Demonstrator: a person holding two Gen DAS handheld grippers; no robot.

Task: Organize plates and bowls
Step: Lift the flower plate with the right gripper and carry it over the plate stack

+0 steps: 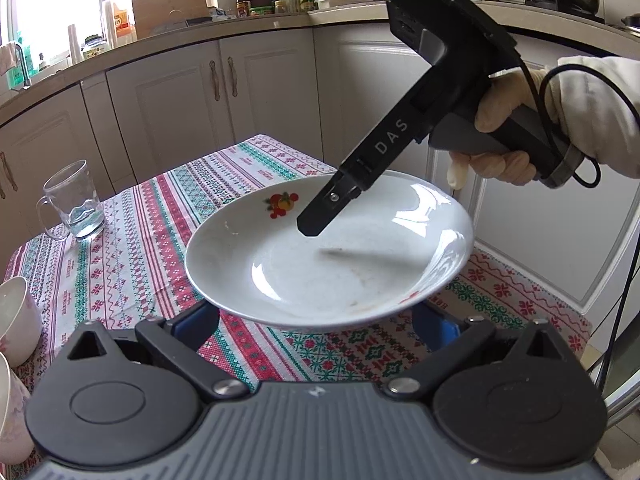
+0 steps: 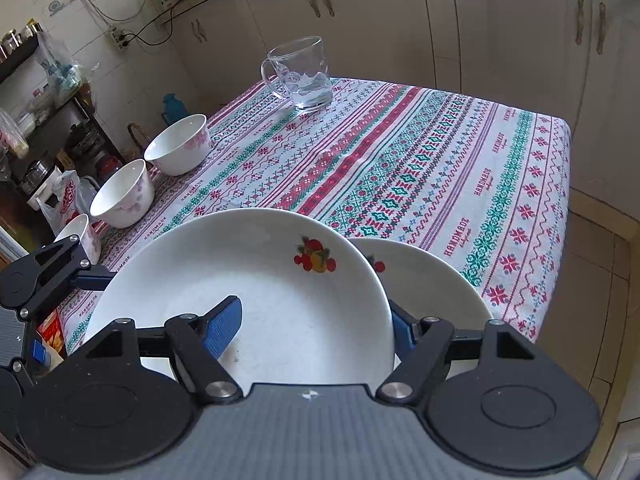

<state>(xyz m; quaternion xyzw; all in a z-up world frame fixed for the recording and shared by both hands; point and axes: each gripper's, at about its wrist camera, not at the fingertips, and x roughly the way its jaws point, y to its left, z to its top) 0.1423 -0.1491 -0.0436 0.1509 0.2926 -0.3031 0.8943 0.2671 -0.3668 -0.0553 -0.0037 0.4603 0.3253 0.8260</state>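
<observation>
White china plate (image 2: pixel 248 300) lifted off the patterned tablecloth (image 2: pixel 420 168), pinched at its rim by the right gripper (image 2: pixel 316 326). Second plate (image 2: pixel 424 280) waiting below, just beside. Left gripper (image 1: pixel 320 320) spread wide under the rim, gripping nothing. Three bowls (image 2: pixel 178 150) unstacked along the table edge, glass mug (image 2: pixel 304 74) beyond. Kitchen cabinets behind. Early days, apparently.

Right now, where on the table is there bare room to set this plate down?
Barest: the middle of the tablecloth, between the glass mug, the row of bowls and the second plate, running to the right edge. Crowded: the left edge by the bowls, and the near corner under the held plate.
</observation>
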